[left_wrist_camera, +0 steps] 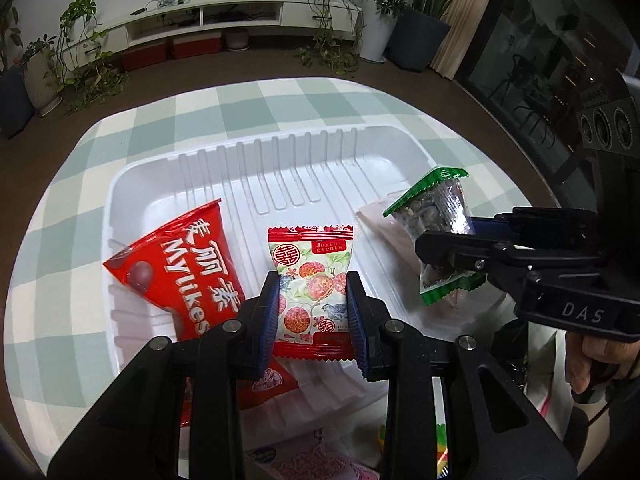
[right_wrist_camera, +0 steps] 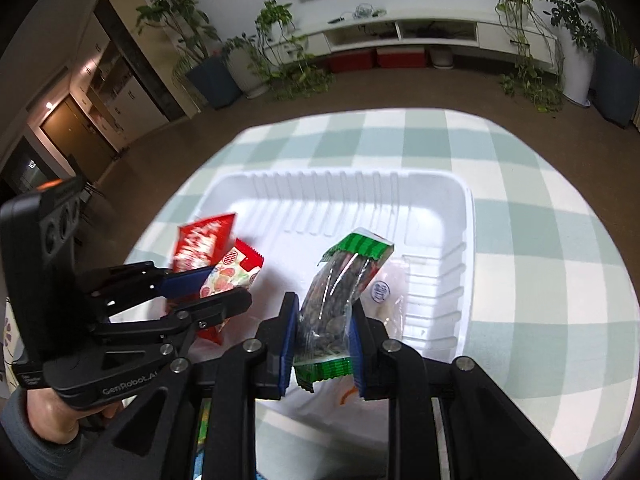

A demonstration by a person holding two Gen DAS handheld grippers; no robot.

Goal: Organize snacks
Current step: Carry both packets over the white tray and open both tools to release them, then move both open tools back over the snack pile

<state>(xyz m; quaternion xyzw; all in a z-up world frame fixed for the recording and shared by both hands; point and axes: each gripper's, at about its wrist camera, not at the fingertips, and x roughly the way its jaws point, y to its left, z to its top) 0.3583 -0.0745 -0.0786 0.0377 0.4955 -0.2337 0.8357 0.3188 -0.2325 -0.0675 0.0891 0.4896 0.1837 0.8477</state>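
Observation:
A white ribbed tray (left_wrist_camera: 312, 148) (right_wrist_camera: 432, 188) lies on the green-checked tablecloth. My left gripper (left_wrist_camera: 313, 304) (right_wrist_camera: 208, 294) is shut on a red-and-white lychee-print candy packet (left_wrist_camera: 310, 280) (right_wrist_camera: 228, 278), held over the tray's near part. My right gripper (right_wrist_camera: 323, 332) (left_wrist_camera: 444, 240) is shut on a green-edged clear packet of seeds (right_wrist_camera: 340, 288) (left_wrist_camera: 436, 204), held over the tray's right side. A red Mylikes bag (left_wrist_camera: 176, 264) (right_wrist_camera: 202, 242) lies in the tray's left part. A pale pink packet (left_wrist_camera: 384, 224) (right_wrist_camera: 386, 294) lies in the tray under the seed packet.
More snack packets (left_wrist_camera: 316, 460) lie at the near table edge under the left gripper. A person's hand (left_wrist_camera: 600, 364) (right_wrist_camera: 52, 420) holds each gripper. The tablecloth (right_wrist_camera: 540, 240) stretches right of the tray. Plants, a white TV cabinet and brown floor lie beyond the table.

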